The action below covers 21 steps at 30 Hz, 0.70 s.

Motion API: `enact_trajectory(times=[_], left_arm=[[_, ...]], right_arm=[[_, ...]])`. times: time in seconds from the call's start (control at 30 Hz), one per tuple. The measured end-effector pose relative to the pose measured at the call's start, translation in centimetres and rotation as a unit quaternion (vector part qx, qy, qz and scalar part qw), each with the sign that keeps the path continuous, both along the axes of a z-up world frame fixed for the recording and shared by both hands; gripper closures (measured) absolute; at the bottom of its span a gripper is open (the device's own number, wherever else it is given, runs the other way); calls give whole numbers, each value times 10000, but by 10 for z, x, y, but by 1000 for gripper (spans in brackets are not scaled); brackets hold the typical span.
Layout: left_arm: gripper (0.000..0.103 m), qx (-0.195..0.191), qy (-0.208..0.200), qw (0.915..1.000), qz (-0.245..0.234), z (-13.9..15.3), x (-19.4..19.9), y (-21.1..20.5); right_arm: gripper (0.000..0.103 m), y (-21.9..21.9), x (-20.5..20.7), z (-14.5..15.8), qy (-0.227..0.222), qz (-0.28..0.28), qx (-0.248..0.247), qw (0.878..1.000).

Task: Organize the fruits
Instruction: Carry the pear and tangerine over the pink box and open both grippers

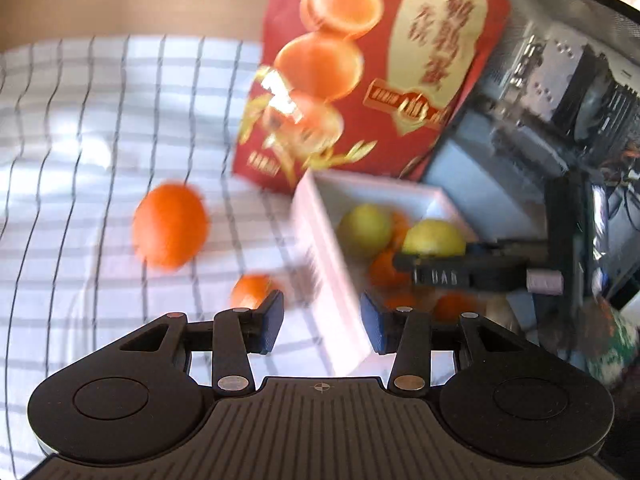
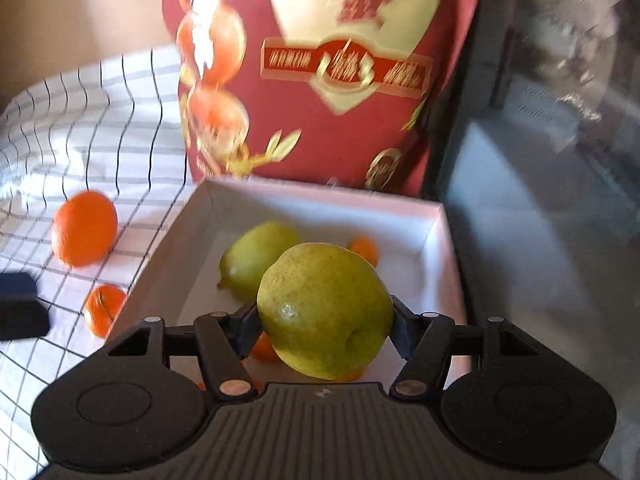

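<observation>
Your right tool point(image 2: 324, 326) holds a green pear point(image 2: 322, 310), clamped across its widest part, above the near end of the white box point(image 2: 320, 200). That grip is on a curved, smooth skin; you risk it slipping or rolling out if you tilt. A second pear point(image 2: 252, 258) and small oranges lie directly below, so a drop could bruise them. Your left tool point(image 1: 322, 326) hangs empty, jaws wide, over the box's left wall point(image 1: 320, 248); lowering there could knock the box. Two oranges, one large point(image 1: 170, 226) and one small point(image 1: 250, 290), remain on the checked cloth point(image 1: 100, 120) and could roll.
</observation>
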<state>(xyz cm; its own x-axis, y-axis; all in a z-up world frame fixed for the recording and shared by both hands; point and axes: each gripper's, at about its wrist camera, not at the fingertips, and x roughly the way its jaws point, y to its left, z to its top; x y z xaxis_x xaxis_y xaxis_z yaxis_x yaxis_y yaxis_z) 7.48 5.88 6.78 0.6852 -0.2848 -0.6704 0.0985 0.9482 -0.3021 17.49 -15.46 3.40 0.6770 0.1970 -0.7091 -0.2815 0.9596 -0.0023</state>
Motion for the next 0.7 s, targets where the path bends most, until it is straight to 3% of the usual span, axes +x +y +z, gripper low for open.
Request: enact_trajectory(times=[0.17, 0.33, 0.47, 0.7], left_arm=[[56, -76, 270, 9994, 207, -18, -24, 30], [56, 47, 212, 9983, 542, -24, -41, 60], [56, 27, 270, 9967, 760, -29, -46, 81], [57, 173, 192, 9940, 1061, -32, -53, 104]], right_arm=[[39, 15, 2, -5, -4, -19, -170, 9999], [31, 17, 3, -4, 152, -211, -220, 9994], [31, 20, -4, -1, 199, -417, -128, 9989], [31, 54, -37, 33, -435, -220, -505, 9975]])
